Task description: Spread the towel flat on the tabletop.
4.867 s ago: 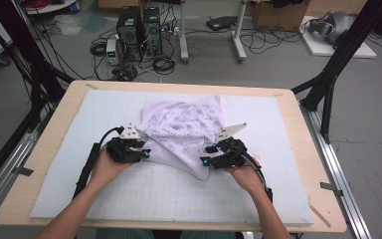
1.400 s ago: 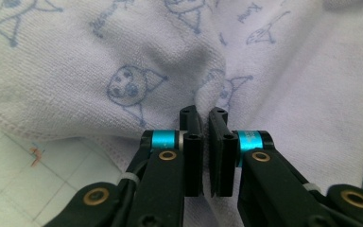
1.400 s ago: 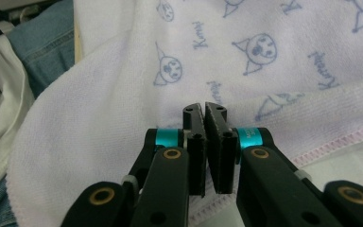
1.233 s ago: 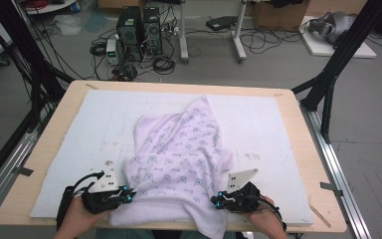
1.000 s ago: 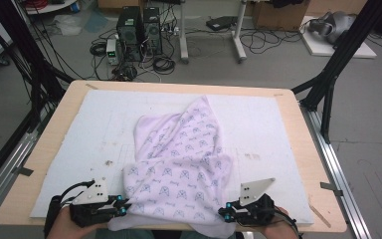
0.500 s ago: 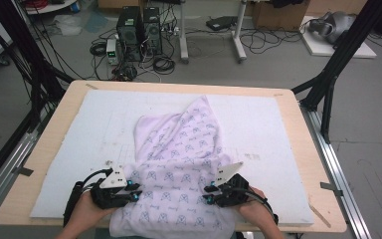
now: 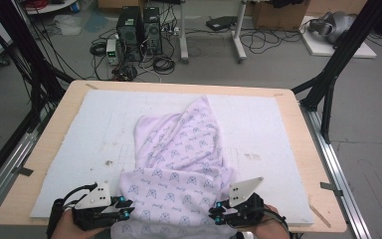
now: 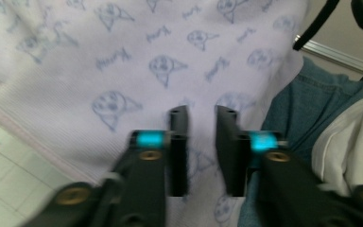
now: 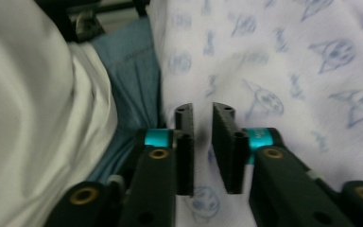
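A pale lilac cloth (image 7: 179,149) printed with small blue figures lies along the white mat (image 7: 94,124), and its near end spreads to the table's front edge. My left gripper (image 7: 127,213) sits at the near left corner of that end. My right gripper (image 7: 215,215) sits at the near right corner. In the left gripper view the left gripper (image 8: 202,116) has its jaws a little apart over the cloth (image 8: 123,56). In the right gripper view the right gripper (image 9: 202,113) stands the same way above the cloth (image 9: 288,56). Both pairs of jaws have just been opening, and no fabric is pinched between them.
The wooden table rim (image 7: 54,124) frames the mat. Black frame legs (image 7: 328,84) stand at the right, and computers and cables (image 7: 139,35) lie on the floor beyond. Blue jeans (image 8: 288,118) and a white shirt (image 9: 33,118) are close behind the grippers.
Both grippers have drawn back toward the table's near edge since half a second ago. The cloth's near end now lies spread between them.
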`<state>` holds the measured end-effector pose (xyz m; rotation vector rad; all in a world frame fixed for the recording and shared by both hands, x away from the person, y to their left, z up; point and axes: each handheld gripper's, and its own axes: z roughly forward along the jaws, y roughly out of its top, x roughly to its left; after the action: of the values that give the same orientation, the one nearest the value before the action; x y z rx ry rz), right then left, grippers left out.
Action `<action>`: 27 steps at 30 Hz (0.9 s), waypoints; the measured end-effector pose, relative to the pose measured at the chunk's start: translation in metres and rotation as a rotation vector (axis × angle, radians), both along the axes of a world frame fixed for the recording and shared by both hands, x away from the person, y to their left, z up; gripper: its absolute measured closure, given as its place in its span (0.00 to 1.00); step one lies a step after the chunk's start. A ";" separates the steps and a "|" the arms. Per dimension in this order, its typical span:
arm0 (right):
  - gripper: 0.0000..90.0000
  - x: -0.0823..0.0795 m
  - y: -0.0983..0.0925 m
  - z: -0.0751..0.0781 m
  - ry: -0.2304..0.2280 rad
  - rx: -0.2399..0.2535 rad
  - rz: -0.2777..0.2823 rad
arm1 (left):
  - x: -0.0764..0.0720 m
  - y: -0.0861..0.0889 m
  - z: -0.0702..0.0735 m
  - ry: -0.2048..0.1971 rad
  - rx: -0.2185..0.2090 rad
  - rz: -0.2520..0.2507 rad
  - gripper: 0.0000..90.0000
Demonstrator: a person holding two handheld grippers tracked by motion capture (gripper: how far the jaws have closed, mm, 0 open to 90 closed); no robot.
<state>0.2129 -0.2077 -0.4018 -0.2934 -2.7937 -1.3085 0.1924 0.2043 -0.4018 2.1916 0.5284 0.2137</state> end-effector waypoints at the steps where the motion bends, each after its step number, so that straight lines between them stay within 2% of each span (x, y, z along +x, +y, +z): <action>1: 0.79 0.003 -0.001 0.003 -0.020 -0.001 -0.020 | 0.003 -0.001 0.001 -0.010 0.004 0.008 0.73; 3: 0.75 0.014 -0.003 0.003 -0.043 -0.019 -0.069 | 0.014 -0.003 -0.002 -0.033 0.021 0.022 0.69; 4: 0.72 0.020 -0.002 -0.001 -0.051 -0.033 -0.085 | 0.020 -0.005 -0.007 -0.032 0.032 0.034 0.69; 5: 0.69 0.026 -0.001 -0.005 -0.052 -0.044 -0.107 | 0.025 -0.007 -0.012 -0.027 0.044 0.034 0.69; 7: 0.66 0.036 0.005 -0.016 -0.045 -0.070 -0.116 | 0.036 -0.011 -0.027 -0.005 0.069 0.053 0.69; 9: 0.67 0.043 0.010 -0.027 -0.045 -0.101 -0.124 | 0.041 -0.014 -0.038 0.003 0.097 0.047 0.72; 10: 0.72 0.045 0.013 -0.032 -0.042 -0.117 -0.121 | 0.040 -0.013 -0.039 -0.005 0.081 0.048 0.75; 11: 0.76 0.046 0.015 -0.037 -0.024 -0.124 -0.117 | 0.040 -0.013 -0.039 0.000 0.077 0.052 0.80; 12: 0.83 0.046 0.015 -0.039 -0.031 -0.106 -0.118 | 0.038 -0.012 -0.039 -0.008 0.079 0.048 0.85; 14: 0.94 0.045 0.014 -0.040 -0.010 -0.088 -0.110 | 0.032 -0.012 -0.039 -0.004 0.080 0.017 0.95; 16: 0.96 0.041 0.014 -0.040 -0.016 -0.093 -0.089 | 0.027 -0.010 -0.038 0.008 0.082 0.012 0.98; 17: 0.96 0.038 0.015 -0.039 -0.002 -0.095 -0.074 | 0.023 -0.009 -0.037 0.012 0.073 0.008 0.98; 20: 0.96 0.024 0.014 -0.035 0.014 -0.104 -0.026 | 0.009 -0.002 -0.029 0.037 0.039 -0.021 1.00; 22: 0.95 0.013 0.010 -0.026 0.013 -0.066 0.003 | -0.003 0.000 -0.020 0.038 0.012 -0.044 0.99; 24: 0.86 0.005 0.003 -0.014 0.013 0.004 0.022 | -0.006 -0.001 -0.013 0.024 0.004 -0.044 0.93; 25: 0.83 0.005 0.000 -0.010 0.002 0.019 0.005 | -0.004 -0.002 -0.011 0.016 0.007 -0.039 0.89; 27: 0.77 0.011 -0.003 -0.007 -0.025 -0.015 -0.040 | 0.006 -0.005 -0.010 -0.020 0.022 -0.015 0.80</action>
<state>0.2237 -0.2111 -0.4087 -0.3373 -2.8343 -1.3089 0.1981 0.1994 -0.4119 2.2117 0.5008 0.2341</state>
